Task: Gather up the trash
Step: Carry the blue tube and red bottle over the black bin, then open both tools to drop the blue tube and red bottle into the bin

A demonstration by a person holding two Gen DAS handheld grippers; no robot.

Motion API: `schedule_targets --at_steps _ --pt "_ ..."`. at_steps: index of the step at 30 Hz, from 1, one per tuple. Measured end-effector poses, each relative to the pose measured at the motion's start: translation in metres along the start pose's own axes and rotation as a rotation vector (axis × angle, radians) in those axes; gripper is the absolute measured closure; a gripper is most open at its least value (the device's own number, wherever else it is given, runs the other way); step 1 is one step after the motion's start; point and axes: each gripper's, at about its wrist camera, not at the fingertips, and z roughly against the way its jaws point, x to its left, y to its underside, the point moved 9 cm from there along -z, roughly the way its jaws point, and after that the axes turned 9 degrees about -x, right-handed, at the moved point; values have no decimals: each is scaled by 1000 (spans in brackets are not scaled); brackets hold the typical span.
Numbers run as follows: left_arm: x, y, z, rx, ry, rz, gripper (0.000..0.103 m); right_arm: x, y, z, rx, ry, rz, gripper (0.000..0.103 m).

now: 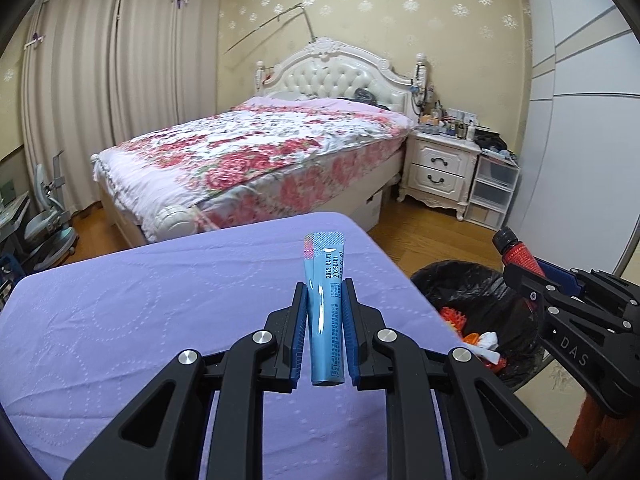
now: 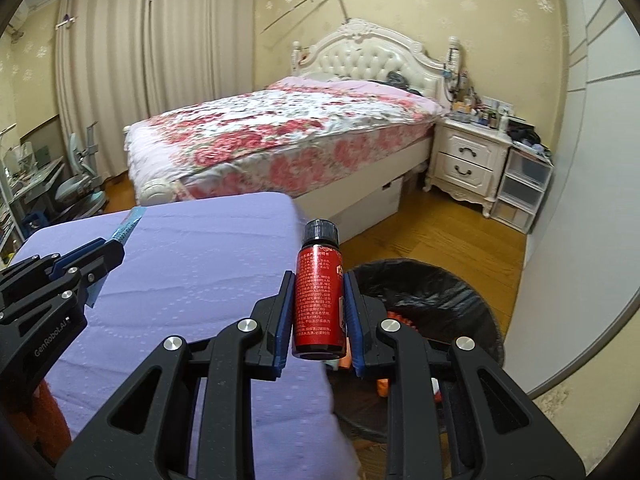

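My left gripper [image 1: 323, 292] is shut on a blue stick sachet [image 1: 325, 280] and holds it upright over the purple-covered table [image 1: 140, 300]. My right gripper [image 2: 317, 280] is shut on a small red bottle [image 2: 318, 300] with a black cap, held at the table's right edge, beside the black-lined trash bin [image 2: 436, 292]. The bin also shows in the left wrist view [image 1: 472, 292], holding orange and white scraps. The right gripper with the bottle shows in the left wrist view [image 1: 520, 264], over the bin. The left gripper with the sachet shows in the right wrist view [image 2: 108, 252].
A bed [image 1: 256, 152] with a floral cover stands beyond the table. A white nightstand [image 1: 440, 168] and plastic drawers [image 1: 494, 188] stand at the right by a wardrobe. A chair and desk [image 1: 48, 220] are at the far left. Wooden floor surrounds the bin.
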Motion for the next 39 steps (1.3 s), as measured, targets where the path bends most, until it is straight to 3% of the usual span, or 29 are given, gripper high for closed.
schedule_targets --at_steps 12,39 --pt "-69 0 -42 17 80 -54 85 -56 9 -11 -12 96 -30 79" --pt "-128 8 -105 92 130 -127 84 -120 36 -54 59 172 -157 79"
